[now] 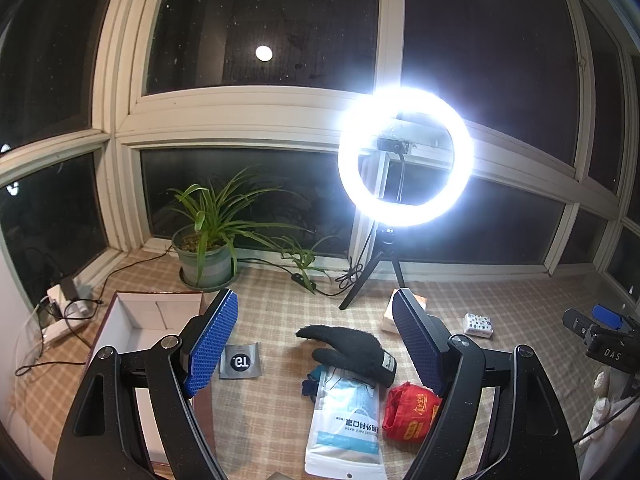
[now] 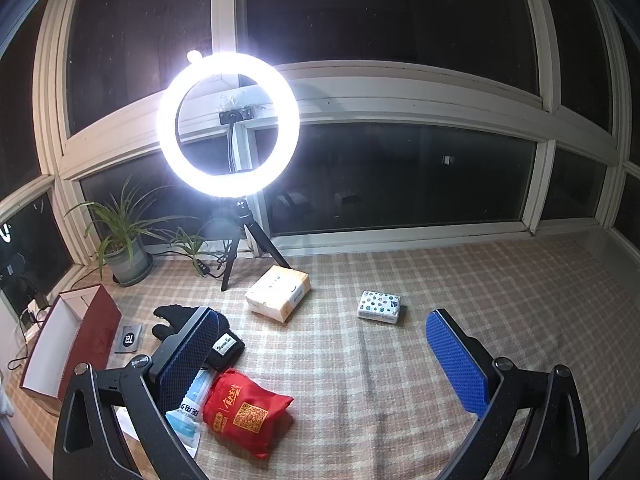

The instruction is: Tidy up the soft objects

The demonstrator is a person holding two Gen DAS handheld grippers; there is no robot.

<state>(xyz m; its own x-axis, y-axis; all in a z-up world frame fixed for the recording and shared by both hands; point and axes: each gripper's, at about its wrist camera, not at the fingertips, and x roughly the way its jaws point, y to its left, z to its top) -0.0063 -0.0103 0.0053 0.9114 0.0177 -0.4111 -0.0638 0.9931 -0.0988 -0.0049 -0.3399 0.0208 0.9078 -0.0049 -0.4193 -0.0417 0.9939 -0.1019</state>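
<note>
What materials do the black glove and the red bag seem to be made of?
The black glove looks like fuzzy knitted yarn: matte, with a napped edge. The red bag seems to be thin woven or non-woven cloth, matte and creased, with printed yellow marks; which one is unclear.

Left gripper (image 1: 316,340) jaws spread wide, empty, right gripper (image 2: 320,360) likewise apparently empty, both raised

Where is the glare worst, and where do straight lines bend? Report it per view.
Left wrist view: the ring light blows out to white right of centre, and the window frame bows strongly. Right wrist view: the same ring light flares upper left; the black glove stays dim but legible.
</note>
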